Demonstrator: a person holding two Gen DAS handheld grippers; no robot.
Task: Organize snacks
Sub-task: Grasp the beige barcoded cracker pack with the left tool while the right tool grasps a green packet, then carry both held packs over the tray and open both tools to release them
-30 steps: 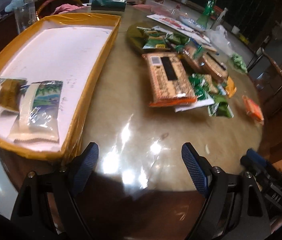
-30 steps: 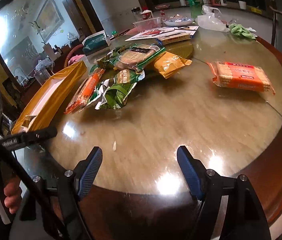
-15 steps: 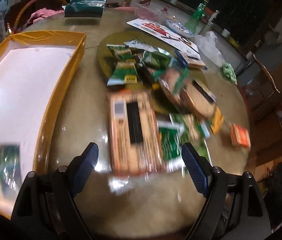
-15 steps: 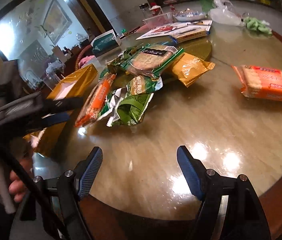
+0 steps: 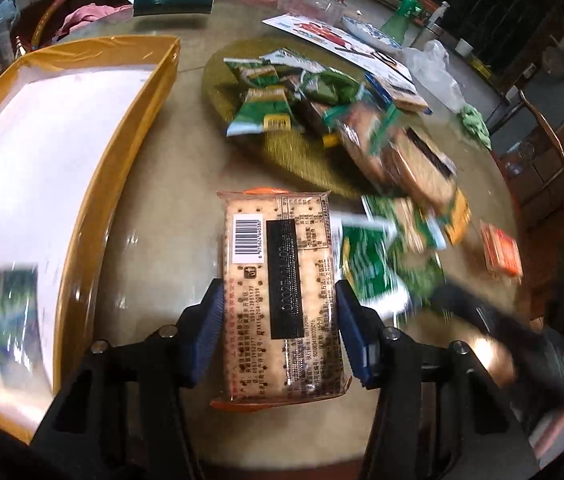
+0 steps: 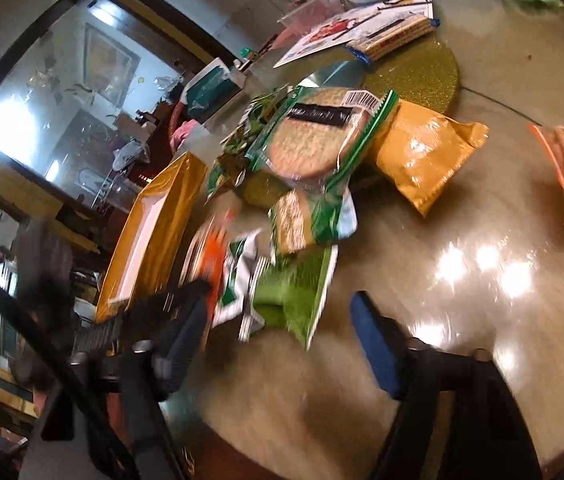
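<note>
The room is dim and a bit yellow. Bright white spots of glare shine on the glossy bench (image 6: 482,264). More light comes through a big window (image 6: 41,120), and it looks washed out. The left view is sharp in the middle, where the cracker pack (image 5: 282,296) shows clear print, but the green snack bags (image 5: 378,264) beside it are smeared. The right view is tilted and blurry low down. Both pictures bend at the edges, with dark corners.
</note>
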